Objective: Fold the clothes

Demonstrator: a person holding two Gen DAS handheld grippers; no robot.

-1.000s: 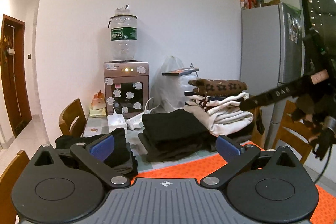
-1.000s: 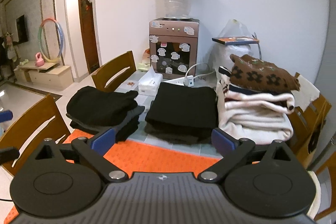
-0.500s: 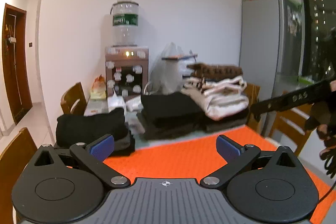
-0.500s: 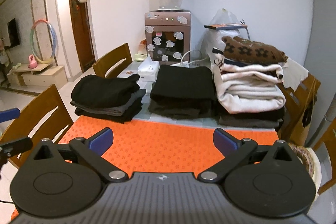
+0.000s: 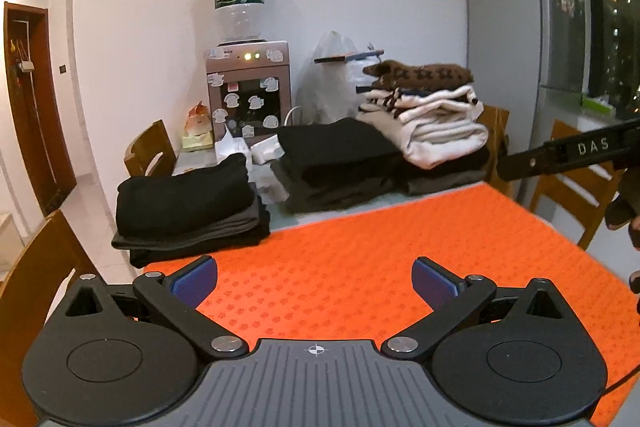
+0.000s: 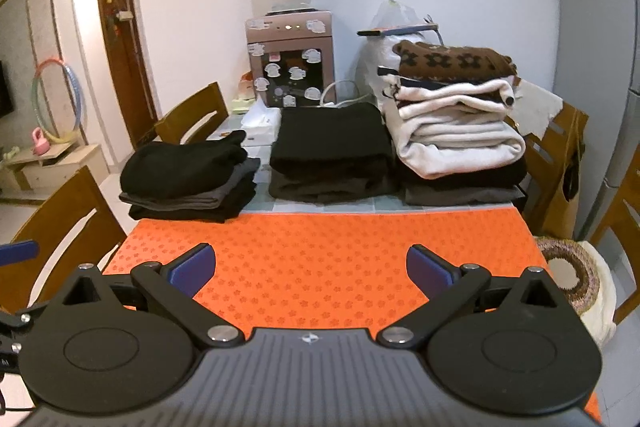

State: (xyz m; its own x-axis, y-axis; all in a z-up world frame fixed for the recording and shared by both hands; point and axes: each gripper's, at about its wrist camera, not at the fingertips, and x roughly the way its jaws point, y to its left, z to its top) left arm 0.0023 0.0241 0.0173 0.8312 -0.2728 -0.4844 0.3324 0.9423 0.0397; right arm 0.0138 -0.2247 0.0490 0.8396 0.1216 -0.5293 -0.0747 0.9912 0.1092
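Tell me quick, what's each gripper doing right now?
Left gripper: open, holding nothing, above the orange patterned mat.
Right gripper: open, holding nothing.

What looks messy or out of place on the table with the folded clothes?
Mostly tidy. The tallest stack looks a bit uneven: its cream garment bulges and overhangs the dark layers beneath toward the orange mat. Nothing is spilled or damaged.

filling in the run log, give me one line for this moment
left gripper: open, empty | right gripper: open, empty | orange mat: bare | three folded stacks behind mat
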